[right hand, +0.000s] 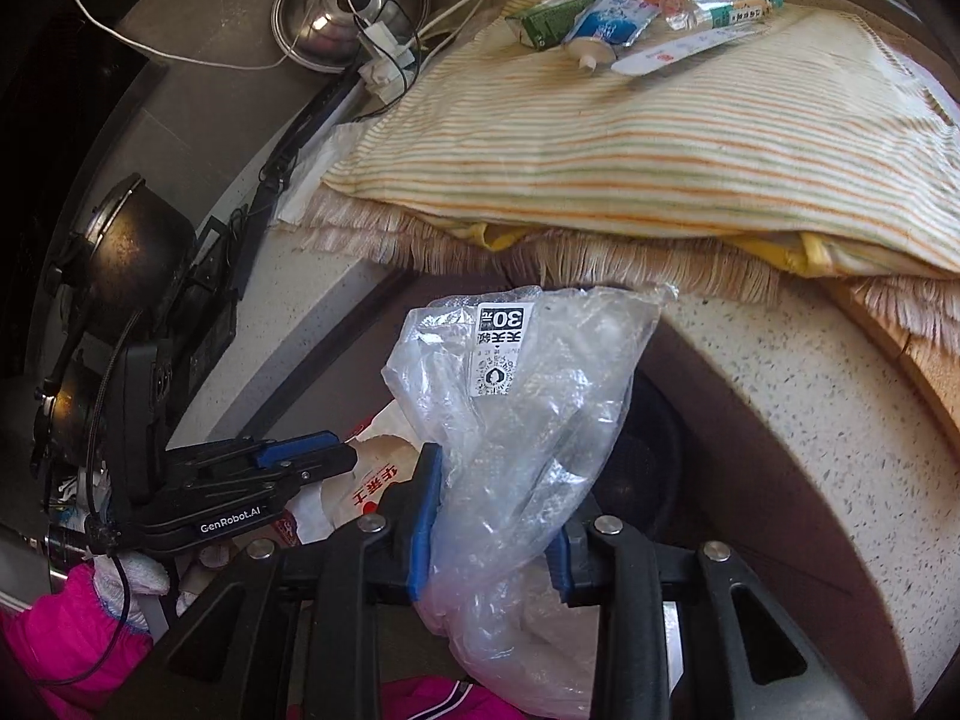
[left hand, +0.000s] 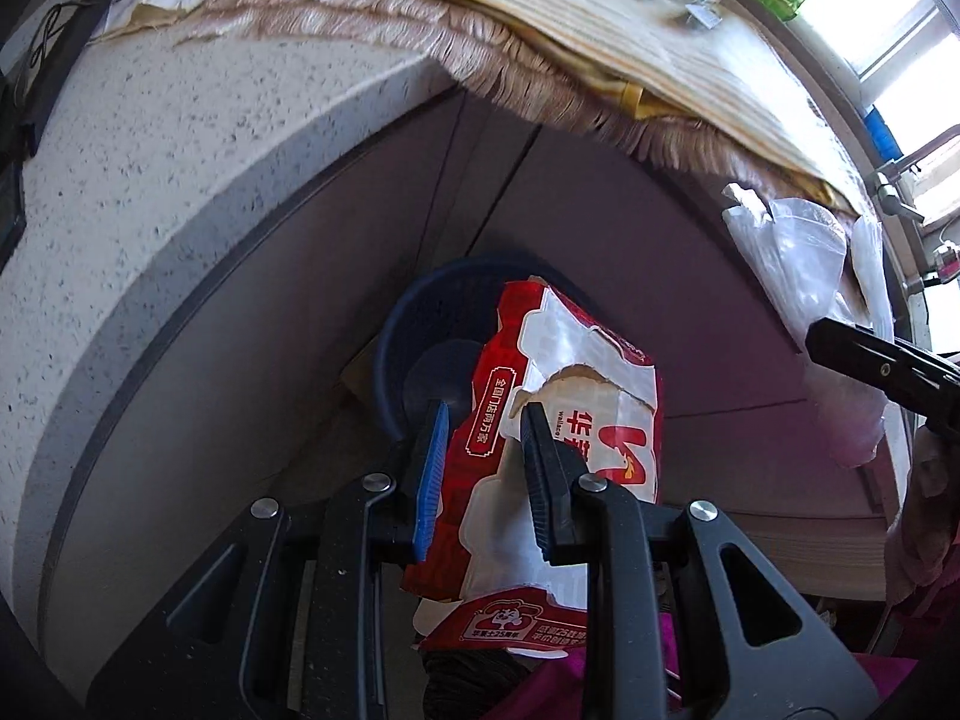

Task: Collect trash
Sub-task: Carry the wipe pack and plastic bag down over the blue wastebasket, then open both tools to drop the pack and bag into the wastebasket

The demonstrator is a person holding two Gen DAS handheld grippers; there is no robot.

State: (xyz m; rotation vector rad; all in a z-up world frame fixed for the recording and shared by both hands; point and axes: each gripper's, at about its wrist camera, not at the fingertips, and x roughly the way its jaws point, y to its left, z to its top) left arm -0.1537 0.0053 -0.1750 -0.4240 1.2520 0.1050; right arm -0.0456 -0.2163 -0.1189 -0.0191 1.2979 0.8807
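Step in hand, as judged: carrying 2 pieces of trash to the blue bin (left hand: 414,354) below the countertop edge.

Left gripper (left hand: 480,420) is clamped on a torn red-and-white paper bag (left hand: 576,396), held directly above the bin.

Right gripper (right hand: 498,516) pinches a clear plastic bag (right hand: 528,408), beside the bin.

Next move likely calls for releasing the paper bag over the bin opening.

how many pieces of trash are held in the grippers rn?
2: a red-and-white paper bag in the left gripper, a clear plastic bag in the right gripper.
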